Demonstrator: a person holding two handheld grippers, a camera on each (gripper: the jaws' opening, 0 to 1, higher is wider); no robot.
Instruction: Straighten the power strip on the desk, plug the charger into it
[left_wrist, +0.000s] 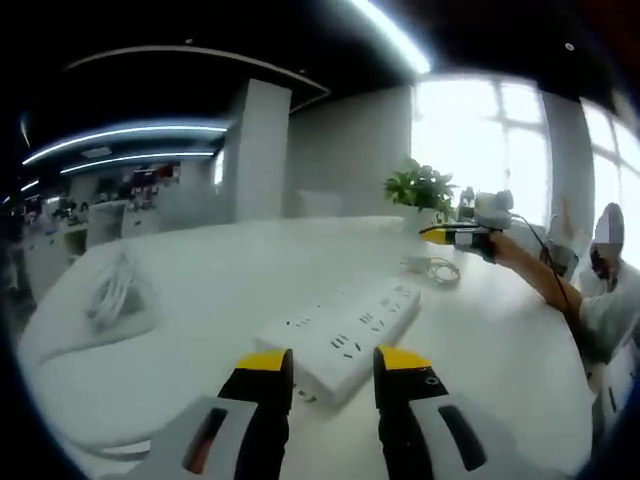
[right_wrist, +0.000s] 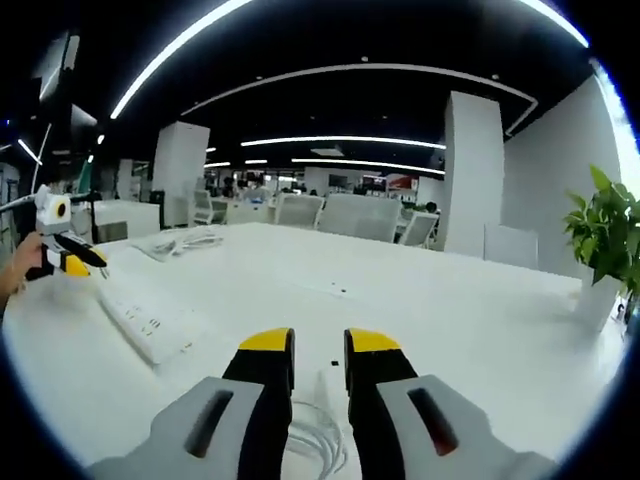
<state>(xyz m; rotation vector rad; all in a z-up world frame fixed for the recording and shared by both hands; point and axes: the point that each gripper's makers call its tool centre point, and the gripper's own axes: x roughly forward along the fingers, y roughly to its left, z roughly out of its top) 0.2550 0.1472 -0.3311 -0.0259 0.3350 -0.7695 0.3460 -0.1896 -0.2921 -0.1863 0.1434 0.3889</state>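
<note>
While the power strip lies at a slant on the white bench, neither part of the task looks done: it is not yet squared up and nothing is plugged into its sockets. At the far left of the left gripper view a bundle of white cable rests apart from everything. Just right of it, the left gripper hovers close before the near end of the strip, its yellow-tipped fingers spread with nothing between them. Further right, small pale items and a loop of cord sit near the strip's far end; whether one is the charger I cannot tell. A potted plant stands behind them, its pot holding only greenery. In the right gripper view, the right gripper hangs over a white cord coil, fingers slightly apart and empty.
</note>
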